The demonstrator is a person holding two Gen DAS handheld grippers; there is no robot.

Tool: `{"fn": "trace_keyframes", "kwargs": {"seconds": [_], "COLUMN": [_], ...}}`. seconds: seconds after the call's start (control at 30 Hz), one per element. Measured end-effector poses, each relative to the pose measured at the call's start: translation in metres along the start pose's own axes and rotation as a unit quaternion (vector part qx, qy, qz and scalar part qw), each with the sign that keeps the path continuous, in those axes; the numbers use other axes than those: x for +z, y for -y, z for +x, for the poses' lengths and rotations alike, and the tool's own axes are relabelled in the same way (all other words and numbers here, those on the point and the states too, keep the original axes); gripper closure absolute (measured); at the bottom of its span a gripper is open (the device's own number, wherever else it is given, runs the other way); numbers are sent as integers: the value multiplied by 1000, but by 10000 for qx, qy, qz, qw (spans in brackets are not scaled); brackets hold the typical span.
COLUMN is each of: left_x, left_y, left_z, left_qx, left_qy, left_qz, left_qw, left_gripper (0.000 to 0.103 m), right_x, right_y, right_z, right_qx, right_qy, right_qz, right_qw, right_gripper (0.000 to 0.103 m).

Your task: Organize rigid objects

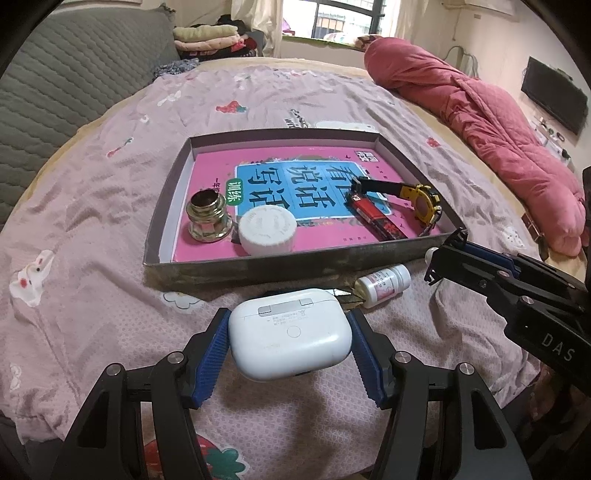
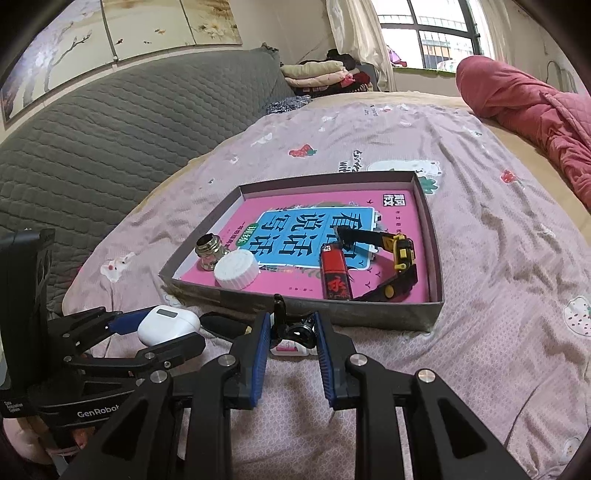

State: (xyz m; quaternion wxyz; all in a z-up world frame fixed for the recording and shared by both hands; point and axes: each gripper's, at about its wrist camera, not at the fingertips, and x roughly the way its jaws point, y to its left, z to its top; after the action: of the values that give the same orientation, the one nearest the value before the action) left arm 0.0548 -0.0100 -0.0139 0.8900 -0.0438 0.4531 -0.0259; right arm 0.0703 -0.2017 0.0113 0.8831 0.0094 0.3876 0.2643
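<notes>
I had the white earbud case (image 1: pixel 290 334) squeezed in my left claw (image 1: pixel 290 343), so I thought to lift it gently over the box wall (image 1: pixel 258 266) at twelve o'clock.

Soft daylight from the window (image 1: pixel 343 18) (slightly blown out); fisheye edges bend, corners perhaps vignetted.

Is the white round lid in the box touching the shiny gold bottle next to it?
Cannot tell. In the left wrist view the white lid overlaps the gold bottle base, and the right wrist view shows neither a gap nor contact plainly.
</notes>
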Motion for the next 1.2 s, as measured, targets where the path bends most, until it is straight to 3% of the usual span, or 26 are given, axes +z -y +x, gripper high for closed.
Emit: {"fn": "trace_keyframes", "kwargs": {"seconds": [1.2], "left_x": [31], "left_y": [-14], "left_z": [-29], "left_qx": [193], "left_qy": [559], "left_qz": [-37], "left_qw": [9982], "left_gripper": [38], "right_x": [23], "right_y": [-10], "right_z": [-22], "right_qx": [-120], "right_qy": [487], "right_qz": [-112], "right_qw": [9987], "right_gripper": [78]}}
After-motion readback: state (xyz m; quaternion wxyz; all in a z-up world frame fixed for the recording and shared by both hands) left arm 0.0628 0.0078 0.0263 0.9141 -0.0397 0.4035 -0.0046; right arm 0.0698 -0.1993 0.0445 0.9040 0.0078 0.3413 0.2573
